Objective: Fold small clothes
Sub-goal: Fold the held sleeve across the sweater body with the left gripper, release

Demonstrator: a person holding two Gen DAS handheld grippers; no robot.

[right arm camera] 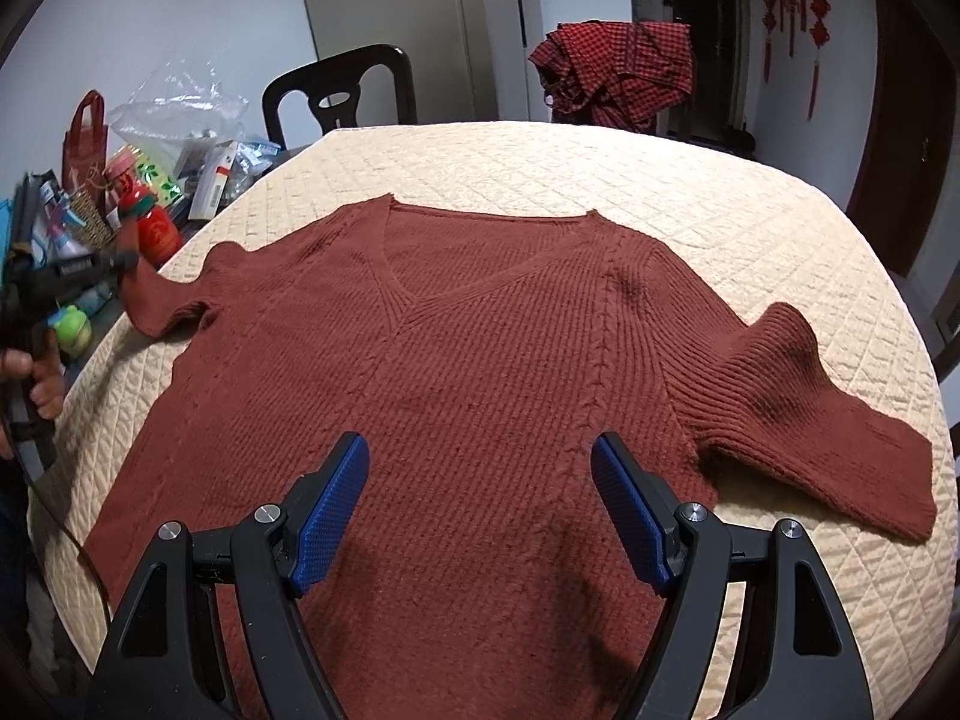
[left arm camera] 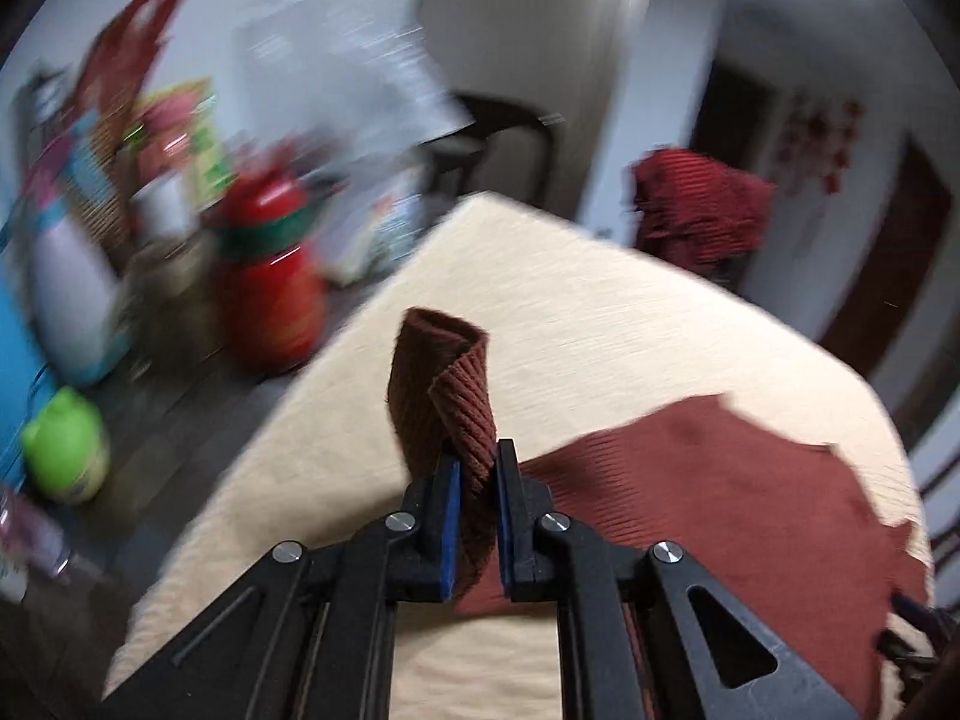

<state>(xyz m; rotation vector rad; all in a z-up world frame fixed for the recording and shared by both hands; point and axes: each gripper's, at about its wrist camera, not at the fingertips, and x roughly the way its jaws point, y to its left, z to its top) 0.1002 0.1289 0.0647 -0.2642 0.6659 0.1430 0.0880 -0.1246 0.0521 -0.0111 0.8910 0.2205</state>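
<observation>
A rust-brown knitted V-neck sweater (right arm camera: 480, 360) lies face up and spread out on the table's cream quilted cover (right arm camera: 540, 168). My left gripper (left arm camera: 478, 456) is shut on the ribbed cuff of the sleeve (left arm camera: 441, 372), which stands up in a curl above the pads; the sweater body (left arm camera: 690, 492) lies to its right. In the right wrist view that gripper (right arm camera: 123, 264) holds the picture-left sleeve (right arm camera: 162, 306) lifted off the table edge, with a hand (right arm camera: 42, 384) behind it. My right gripper (right arm camera: 480, 468) hangs open over the sweater's lower middle, nothing between its blue pads (right arm camera: 333, 510).
Left of the table lies clutter: a red bottle (right arm camera: 153, 228), a green frog-shaped container (right arm camera: 72, 327), boxes, a red bag and a plastic bag. A dark chair (right arm camera: 342, 93) stands behind the table. A red checked cloth (right arm camera: 618, 75) is draped at the far side.
</observation>
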